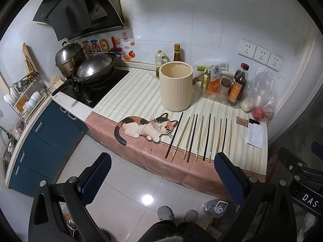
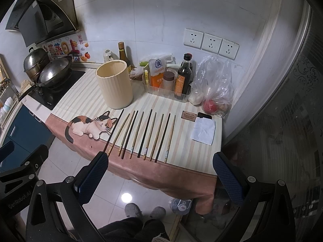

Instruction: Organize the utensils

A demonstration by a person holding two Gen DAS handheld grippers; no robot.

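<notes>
Both the left gripper (image 1: 161, 161) and right gripper (image 2: 160, 161) hang wide apart, empty. Ahead, the chopsticks (image 2: 141, 135) lie close together; one pinch might snag two or roll neighbours off the edge short of the holder (image 2: 114, 84).

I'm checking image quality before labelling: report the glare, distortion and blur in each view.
Left wrist view: strong fisheye bending, dark vignette corners, a lamp glare spot on the floor tiles, chopsticks sharp. Right wrist view: same bending, glare spot on the floor, reflections on the glass door at right, chopsticks and holder in focus.
</notes>
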